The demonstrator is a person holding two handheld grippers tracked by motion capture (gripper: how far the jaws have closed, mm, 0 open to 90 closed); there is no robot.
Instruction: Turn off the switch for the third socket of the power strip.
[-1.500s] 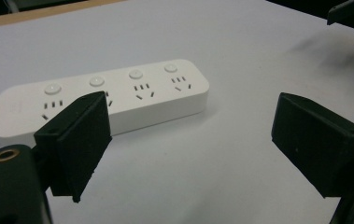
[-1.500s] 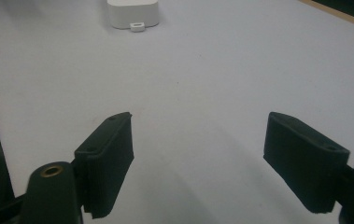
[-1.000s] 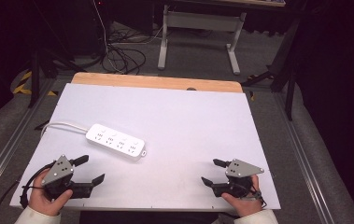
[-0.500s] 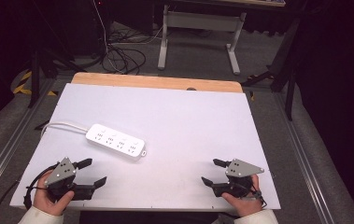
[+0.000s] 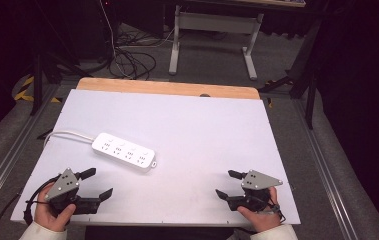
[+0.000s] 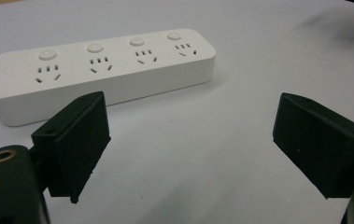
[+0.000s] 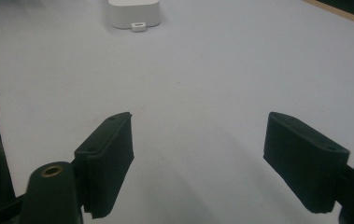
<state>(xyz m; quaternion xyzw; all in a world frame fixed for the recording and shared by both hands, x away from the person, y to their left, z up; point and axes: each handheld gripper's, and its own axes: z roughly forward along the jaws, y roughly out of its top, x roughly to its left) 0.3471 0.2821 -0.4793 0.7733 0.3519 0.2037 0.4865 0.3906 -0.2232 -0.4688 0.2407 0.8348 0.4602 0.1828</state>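
Observation:
A white power strip (image 5: 124,151) with several sockets lies on the left half of the white table (image 5: 202,130), its cord running off to the left edge. In the left gripper view the power strip (image 6: 100,70) sits just beyond the jaws. My left gripper (image 5: 98,182) rests near the front left corner, open, nothing between its jaws (image 6: 191,140). My right gripper (image 5: 228,183) is at the front right, also open and empty (image 7: 198,154). In the right gripper view the end of the power strip (image 7: 134,12) shows far off.
A wooden strip (image 5: 167,88) borders the table's far edge. Beyond it stand a desk frame (image 5: 212,40) and loose cables (image 5: 127,55) on the floor. Metal rails (image 5: 327,165) run along both sides of the table.
Both grippers have stayed almost in place near the front edge; the left one shifted slightly. The power strip has not moved.

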